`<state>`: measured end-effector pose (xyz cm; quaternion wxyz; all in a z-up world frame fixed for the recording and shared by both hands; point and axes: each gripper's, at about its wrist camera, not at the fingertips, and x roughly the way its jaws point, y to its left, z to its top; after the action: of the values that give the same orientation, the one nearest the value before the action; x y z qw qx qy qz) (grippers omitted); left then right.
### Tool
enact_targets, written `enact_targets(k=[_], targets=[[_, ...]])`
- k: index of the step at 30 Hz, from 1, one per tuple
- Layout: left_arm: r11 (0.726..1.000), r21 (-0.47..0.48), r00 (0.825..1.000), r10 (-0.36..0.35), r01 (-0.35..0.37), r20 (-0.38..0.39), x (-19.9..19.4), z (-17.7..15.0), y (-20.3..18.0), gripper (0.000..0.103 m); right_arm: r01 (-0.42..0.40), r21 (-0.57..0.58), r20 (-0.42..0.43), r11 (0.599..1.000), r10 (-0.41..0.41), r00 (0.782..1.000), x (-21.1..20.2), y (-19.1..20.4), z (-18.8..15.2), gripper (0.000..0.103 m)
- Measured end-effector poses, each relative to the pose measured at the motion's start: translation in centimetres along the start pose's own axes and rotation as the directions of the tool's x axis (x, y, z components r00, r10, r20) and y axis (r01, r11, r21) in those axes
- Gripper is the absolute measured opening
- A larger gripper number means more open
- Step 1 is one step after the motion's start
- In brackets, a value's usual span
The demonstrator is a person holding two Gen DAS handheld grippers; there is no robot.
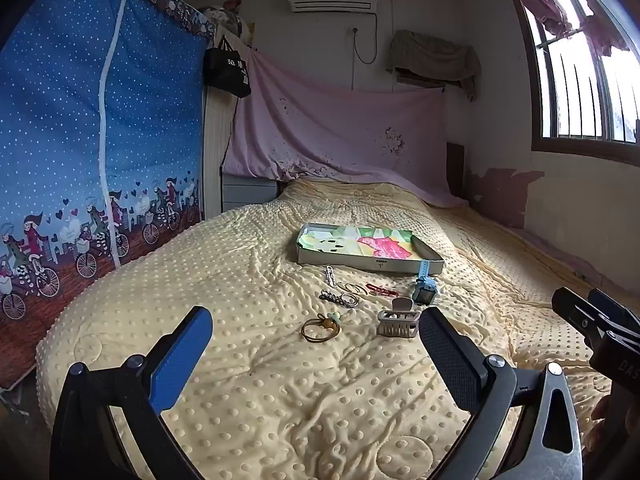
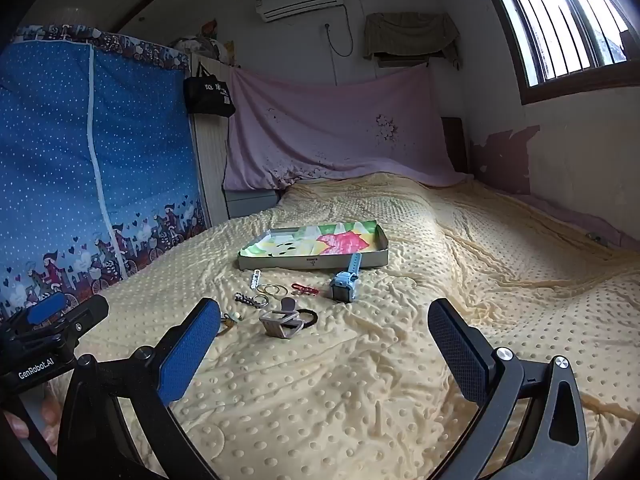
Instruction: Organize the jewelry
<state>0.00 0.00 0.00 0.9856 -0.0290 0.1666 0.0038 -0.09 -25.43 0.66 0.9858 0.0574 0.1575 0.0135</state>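
Note:
Several jewelry pieces lie on a yellow dotted bedspread in front of a shallow tray with a colourful lining. A beige hair claw, a brown hair tie with beads, a silver chain, thin hoops, a white clip, a red piece and a blue watch show in the left wrist view. The right wrist view shows the claw, the watch and the tray. My left gripper and right gripper are open, empty, short of the pieces.
A blue fabric wardrobe stands left of the bed. A pink sheet hangs at the headboard, with a barred window on the right wall. My right gripper's body shows at the left wrist view's right edge.

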Motion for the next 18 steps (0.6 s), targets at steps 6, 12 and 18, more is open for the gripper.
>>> enact_targets(k=[6, 12, 18], targets=[[1.0, -0.008, 1.0, -0.003, 0.003, -0.006, -0.1, -0.11, 0.23, 0.103, -0.004, 0.004, -0.002, 1.0, 0.004, 1.0, -0.06, -0.06, -0.07, 0.102], [1.0, -0.017, 1.0, -0.002, 0.002, -0.012, 0.29, -0.16, 0.38, 0.103, 0.0, 0.0, -0.002, 1.0, 0.0, 1.0, 0.08, -0.01, 0.04, 0.102], [1.0, -0.014, 1.0, -0.003, 0.003, -0.013, 0.39, -0.3, 0.25, 0.103, -0.001, 0.001, -0.002, 1.0, 0.001, 1.0, 0.01, -0.03, 0.08, 0.102]])
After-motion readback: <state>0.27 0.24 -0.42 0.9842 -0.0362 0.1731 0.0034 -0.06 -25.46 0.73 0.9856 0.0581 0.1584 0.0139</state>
